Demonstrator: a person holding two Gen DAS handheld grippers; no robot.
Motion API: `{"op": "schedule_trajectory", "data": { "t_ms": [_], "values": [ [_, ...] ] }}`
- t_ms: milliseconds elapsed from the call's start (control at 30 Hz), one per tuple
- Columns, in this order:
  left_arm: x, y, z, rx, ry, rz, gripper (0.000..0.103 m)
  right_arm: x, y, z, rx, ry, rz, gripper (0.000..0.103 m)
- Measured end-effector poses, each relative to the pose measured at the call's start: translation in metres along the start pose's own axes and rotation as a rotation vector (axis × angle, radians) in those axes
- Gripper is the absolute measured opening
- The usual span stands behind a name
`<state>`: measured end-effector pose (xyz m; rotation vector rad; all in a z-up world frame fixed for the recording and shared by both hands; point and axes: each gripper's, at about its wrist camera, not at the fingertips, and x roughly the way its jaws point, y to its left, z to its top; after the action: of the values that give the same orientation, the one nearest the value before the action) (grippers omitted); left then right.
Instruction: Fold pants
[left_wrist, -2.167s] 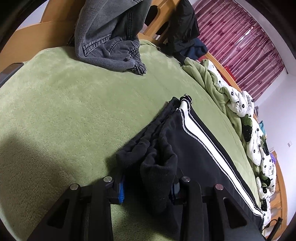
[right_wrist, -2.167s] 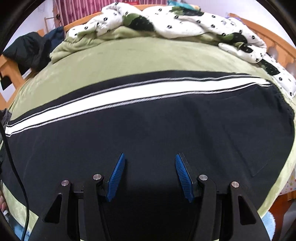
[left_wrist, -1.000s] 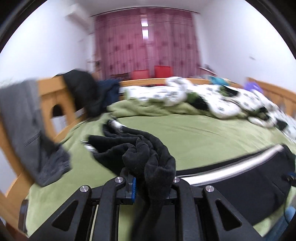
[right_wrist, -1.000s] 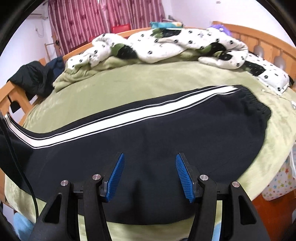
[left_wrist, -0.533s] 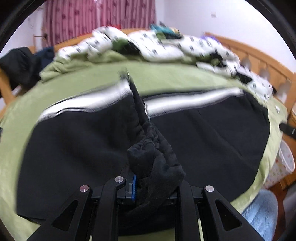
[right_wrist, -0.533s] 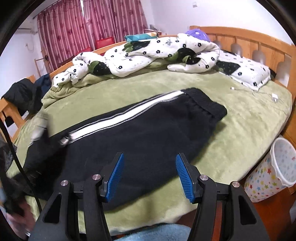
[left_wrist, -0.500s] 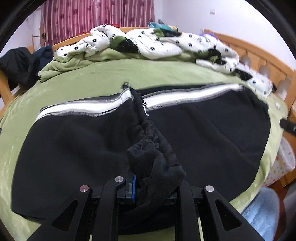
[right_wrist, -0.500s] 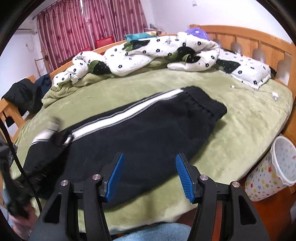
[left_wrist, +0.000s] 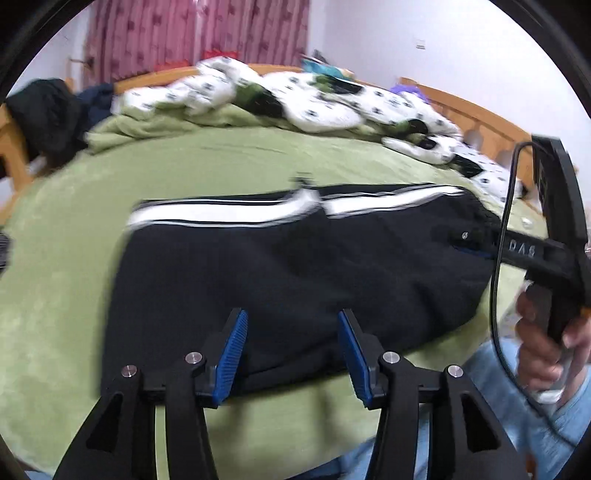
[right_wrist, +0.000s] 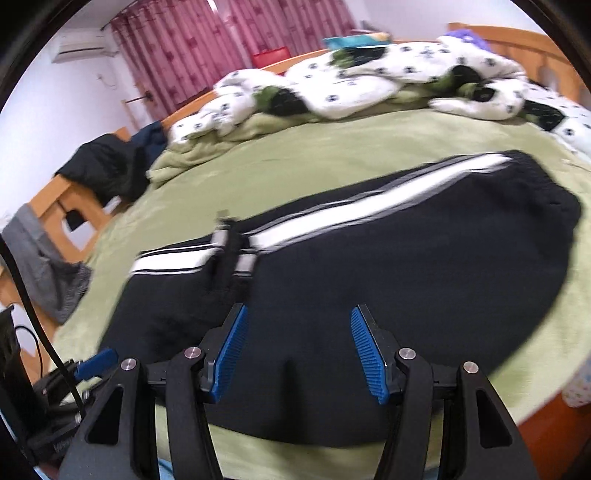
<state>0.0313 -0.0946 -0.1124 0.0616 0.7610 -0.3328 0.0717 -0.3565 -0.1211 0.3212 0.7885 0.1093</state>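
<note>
both jaws gape, empty: left gripper (left_wrist: 290, 341) has just been opening, right gripper (right_wrist: 295, 341) too, above pants (left_wrist: 295, 266) on bed (left_wrist: 221, 162).

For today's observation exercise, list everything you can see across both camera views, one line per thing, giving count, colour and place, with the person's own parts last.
track pants: one, black with white side stripe, folded over on the bed.
blanket: one, green, covering the bed.
duvet: one, white with black flowers, bunched at the far side.
bed frame: one, orange wood, around the mattress.
dark jacket: one, black, draped on the frame.
grey garment: one, hanging on the frame.
curtains: dark pink, back wall.
left gripper: black, blue pads, open, jaws just opened, nothing between.
right gripper: same, open, empty.
hand: one, holding the right gripper's handle.
</note>
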Motion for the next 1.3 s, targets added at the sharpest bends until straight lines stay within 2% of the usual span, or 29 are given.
{"op": "schedule_trajectory", "data": {
  "t_ms": [67, 200, 267, 300, 333, 367, 400, 467, 533, 633, 700, 767, 800, 867, 933, 1067, 1167, 1300],
  "values": [
    [-0.01, 0.025, -0.009, -0.011, -0.003, 0.035, 0.049, 0.011, 0.026, -0.003, -0.057, 0.023, 0.038, 0.055],
    [-0.023, 0.07, -0.022, -0.083, 0.003, 0.1, 0.049, 0.026, 0.059, -0.013, -0.124, 0.059, 0.051, 0.051],
    [-0.025, 0.092, -0.027, -0.129, 0.01, 0.114, 0.049, 0.037, 0.072, -0.02, -0.155, 0.107, 0.047, 0.042],
    [-0.025, 0.1, -0.028, -0.15, 0.015, 0.118, 0.049, 0.044, 0.076, -0.023, -0.171, 0.132, 0.033, 0.041],
    [-0.025, 0.111, -0.03, -0.181, 0.02, 0.122, 0.049, 0.052, 0.08, -0.027, -0.192, 0.165, -0.008, 0.034],
    [-0.025, 0.118, -0.031, -0.201, 0.02, 0.122, 0.049, 0.056, 0.081, -0.029, -0.203, 0.166, -0.049, 0.024],
    [-0.025, 0.125, -0.032, -0.215, 0.02, 0.124, 0.049, 0.054, 0.079, -0.031, -0.208, 0.156, -0.052, 0.021],
    [-0.027, 0.137, -0.034, -0.239, 0.017, 0.143, 0.049, 0.037, 0.073, -0.03, -0.187, 0.12, -0.003, 0.016],
    [-0.031, 0.146, -0.037, -0.258, 0.008, 0.148, 0.049, 0.021, 0.063, -0.031, -0.139, 0.094, 0.045, 0.016],
    [-0.031, 0.158, -0.039, -0.289, 0.008, 0.096, 0.049, 0.032, 0.058, -0.043, -0.133, 0.157, 0.029, 0.016],
    [-0.025, 0.159, -0.042, -0.276, 0.026, 0.035, 0.049, 0.045, 0.057, -0.052, -0.138, 0.194, 0.021, 0.019],
    [-0.019, 0.154, -0.045, -0.232, 0.051, 0.019, 0.049, 0.042, 0.054, -0.048, -0.129, 0.186, 0.061, 0.023],
    [-0.017, 0.151, -0.047, -0.215, 0.056, 0.023, 0.049, 0.039, 0.052, -0.043, -0.119, 0.166, 0.067, 0.026],
    [-0.013, 0.146, -0.053, -0.195, 0.068, 0.022, 0.051, 0.035, 0.043, -0.029, -0.077, 0.091, 0.031, 0.047],
    [-0.007, 0.143, -0.056, -0.191, 0.088, -0.003, 0.051, 0.045, 0.036, -0.016, -0.038, 0.083, 0.028, 0.05],
    [0.007, 0.134, -0.053, -0.175, 0.107, 0.05, 0.051, 0.081, 0.026, 0.0, 0.03, 0.133, 0.028, 0.05],
    [0.015, 0.134, -0.051, -0.194, 0.103, 0.069, 0.051, 0.102, 0.023, 0.003, 0.088, 0.156, 0.082, 0.05],
    [0.031, 0.12, -0.049, -0.156, 0.097, 0.104, 0.051, 0.118, 0.028, 0.003, 0.084, 0.178, 0.081, 0.05]
  ]
}}
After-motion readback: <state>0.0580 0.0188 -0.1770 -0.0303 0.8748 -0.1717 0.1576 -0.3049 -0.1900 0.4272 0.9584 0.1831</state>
